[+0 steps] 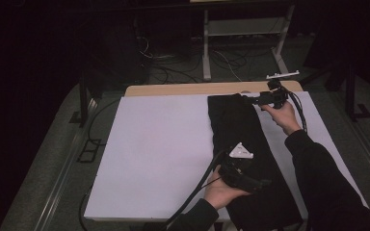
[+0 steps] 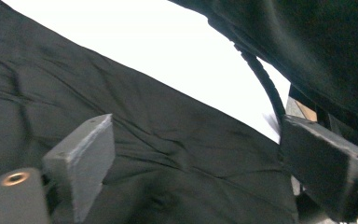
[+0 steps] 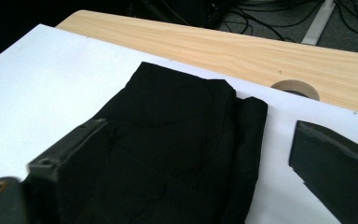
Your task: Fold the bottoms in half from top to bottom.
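On counter (image 1: 154, 144), right half: folded black trousers (image 1: 243, 139) lying lengthwise. Left gripper (image 1: 262, 183) at near end, right gripper (image 1: 245, 97) at far end, both jaws open, gripping nothing. Cables (image 1: 173, 67) on floor beyond.

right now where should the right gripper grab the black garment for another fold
Probably the far end's right corner, where the black garment shows stacked folded edges on the white sheet. The right gripper, jaws open, could come low from the right and pinch all layers together.

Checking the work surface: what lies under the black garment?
The black garment lies on a white sheet covering the wooden table. Whatever is beneath its folds is hidden.
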A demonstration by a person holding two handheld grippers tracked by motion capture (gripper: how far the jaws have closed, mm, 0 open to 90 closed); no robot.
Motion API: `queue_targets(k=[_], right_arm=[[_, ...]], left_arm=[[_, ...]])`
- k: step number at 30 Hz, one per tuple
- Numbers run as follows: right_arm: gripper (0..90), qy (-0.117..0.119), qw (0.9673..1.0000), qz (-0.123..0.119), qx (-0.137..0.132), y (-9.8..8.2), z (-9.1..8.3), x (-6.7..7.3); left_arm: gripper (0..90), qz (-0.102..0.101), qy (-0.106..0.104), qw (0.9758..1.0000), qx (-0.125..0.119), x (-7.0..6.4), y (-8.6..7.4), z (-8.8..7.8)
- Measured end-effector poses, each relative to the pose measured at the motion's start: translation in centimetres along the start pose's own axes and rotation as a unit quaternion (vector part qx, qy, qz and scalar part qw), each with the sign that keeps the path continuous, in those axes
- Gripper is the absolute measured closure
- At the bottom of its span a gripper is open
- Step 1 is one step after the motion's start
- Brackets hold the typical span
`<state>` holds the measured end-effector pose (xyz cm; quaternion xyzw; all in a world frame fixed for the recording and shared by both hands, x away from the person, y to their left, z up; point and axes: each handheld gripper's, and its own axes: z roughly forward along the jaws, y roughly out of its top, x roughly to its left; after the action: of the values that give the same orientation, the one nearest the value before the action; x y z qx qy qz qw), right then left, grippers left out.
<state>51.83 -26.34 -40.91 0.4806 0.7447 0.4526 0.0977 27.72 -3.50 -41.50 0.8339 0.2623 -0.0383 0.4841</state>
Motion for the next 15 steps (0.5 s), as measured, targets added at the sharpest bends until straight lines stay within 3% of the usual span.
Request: queue_targets(k=[6, 12, 15], right_arm=[[0.3, -0.001, 1.0000, -0.003, 0.004, -0.3, -0.4, 0.0], [0.1, 0.004, 1.0000, 0.005, 0.006, -0.7, -1.1, -0.1], [0.1, 0.004, 0.9999, 0.005, 0.010, -0.9, -1.5, -0.1]], left_arm=[[1.7, 0.006, 0.017, 0.9998, -0.009, 1.2, 0.4, -1.2], [0.0, 0.027, 0.026, 0.9992, -0.011, 1.8, 0.7, -1.8], [0.0, 0.027, 0.032, 0.9990, -0.013, 2.2, 0.9, -2.1]])
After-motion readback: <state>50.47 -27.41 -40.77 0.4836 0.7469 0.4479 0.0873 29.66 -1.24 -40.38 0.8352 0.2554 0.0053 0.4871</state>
